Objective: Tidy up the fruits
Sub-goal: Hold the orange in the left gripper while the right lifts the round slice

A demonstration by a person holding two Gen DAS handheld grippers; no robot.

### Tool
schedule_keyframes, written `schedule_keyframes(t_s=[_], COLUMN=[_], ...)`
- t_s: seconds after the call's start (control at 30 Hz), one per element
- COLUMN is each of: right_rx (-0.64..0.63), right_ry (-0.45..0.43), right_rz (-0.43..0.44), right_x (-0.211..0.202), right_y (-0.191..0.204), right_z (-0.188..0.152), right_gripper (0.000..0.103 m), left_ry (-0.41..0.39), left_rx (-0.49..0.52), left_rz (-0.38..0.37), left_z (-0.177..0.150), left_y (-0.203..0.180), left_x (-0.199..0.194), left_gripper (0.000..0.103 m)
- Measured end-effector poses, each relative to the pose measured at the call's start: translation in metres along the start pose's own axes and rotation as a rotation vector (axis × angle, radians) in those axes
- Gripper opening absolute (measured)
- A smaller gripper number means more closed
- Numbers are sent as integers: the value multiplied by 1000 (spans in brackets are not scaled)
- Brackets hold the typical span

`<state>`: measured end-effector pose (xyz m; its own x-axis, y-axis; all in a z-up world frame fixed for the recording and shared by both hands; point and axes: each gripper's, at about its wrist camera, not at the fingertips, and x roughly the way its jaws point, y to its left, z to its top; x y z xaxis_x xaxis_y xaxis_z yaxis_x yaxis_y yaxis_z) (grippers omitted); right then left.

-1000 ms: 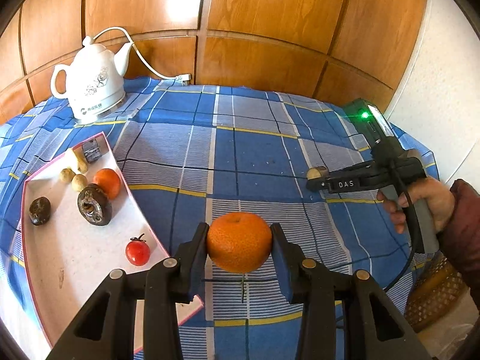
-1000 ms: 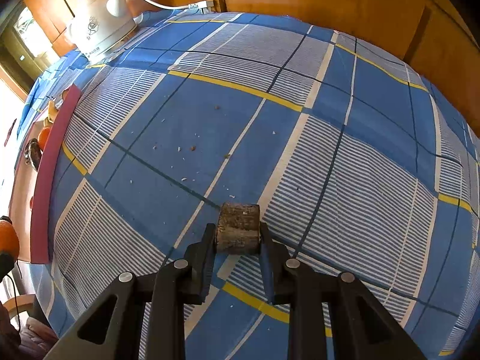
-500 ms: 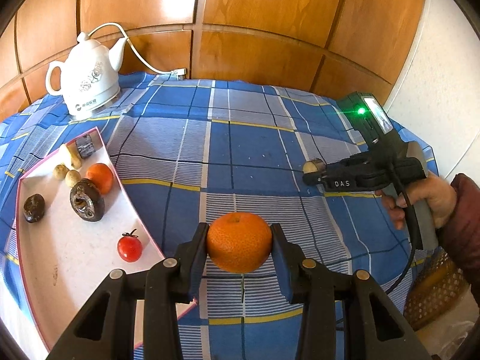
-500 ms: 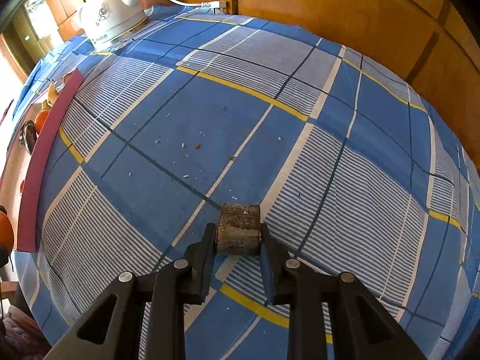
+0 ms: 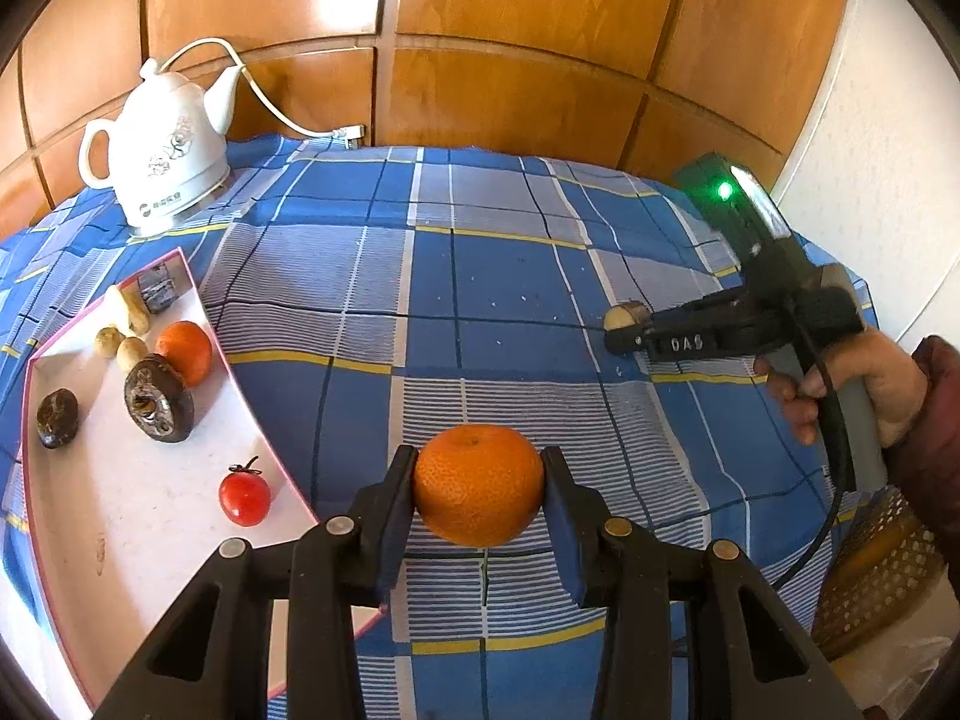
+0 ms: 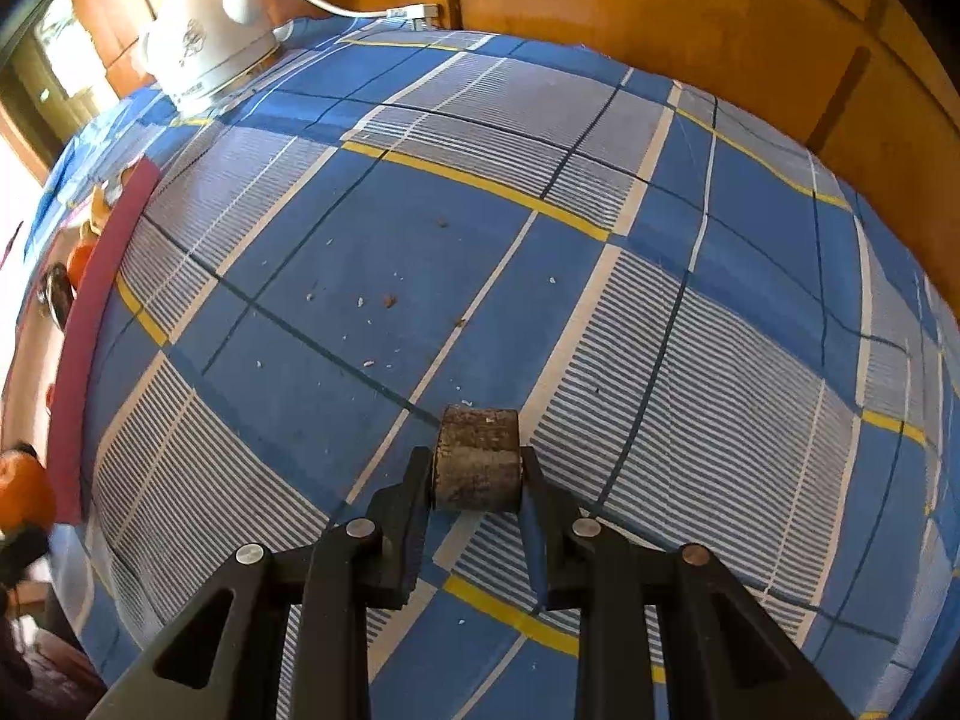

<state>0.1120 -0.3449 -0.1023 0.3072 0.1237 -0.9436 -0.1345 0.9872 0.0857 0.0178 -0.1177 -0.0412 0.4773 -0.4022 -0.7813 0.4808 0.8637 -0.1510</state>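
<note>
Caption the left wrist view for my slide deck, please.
Left gripper holds an orange beside the fruit tray.

Cut off at the left edge of the right wrist view: the tray (image 6: 96,276), showing only its red rim, with the fruits behind it reduced to slivers too small to name. Also cropped there, a blurred mandarin (image 6: 21,489), the gripper around it lost in dark smear. Hidden behind the right gripper (image 5: 624,330) in the left wrist view: most of the brown chunk (image 5: 623,317), only a pale end peeking out. Past the right hand (image 5: 864,384), sleeve sliced by the frame. Wicker basket (image 5: 876,570) low at right, partly off-picture, contents unreadable. Print on the kettle (image 5: 162,171) too small to read. Tray's near corner covered by the left gripper (image 5: 478,495).
</note>
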Motion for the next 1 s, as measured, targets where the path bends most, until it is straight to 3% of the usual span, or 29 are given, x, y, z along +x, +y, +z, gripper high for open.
schedule_keyframes(t_s=[0.13, 0.27, 0.4, 0.57, 0.83, 1.0], right_rx=[104, 241, 344, 387, 249, 178], right_ry=[9, -18, -60, -68, -61, -38], right_rz=[101, 206, 239, 226, 242, 89], right_x=[-2, -8, -16, -21, -25, -22], right_y=[-16, -39, -56, -64, -37, -30], right_z=[7, 11, 11, 12, 17, 15], right_gripper=[37, 37, 38, 38, 37, 35], left_ry=[40, 68, 89, 102, 111, 107], left_rx=[31, 88, 127, 132, 96, 103], left_rz=[3, 7, 8, 16, 4, -10], left_z=[0, 2, 4, 7, 8, 7], left_y=[-6, -17, -27, -29, -25, -26], left_x=[16, 32, 50, 68, 74, 74], left_gripper=[41, 41, 41, 42, 53, 59])
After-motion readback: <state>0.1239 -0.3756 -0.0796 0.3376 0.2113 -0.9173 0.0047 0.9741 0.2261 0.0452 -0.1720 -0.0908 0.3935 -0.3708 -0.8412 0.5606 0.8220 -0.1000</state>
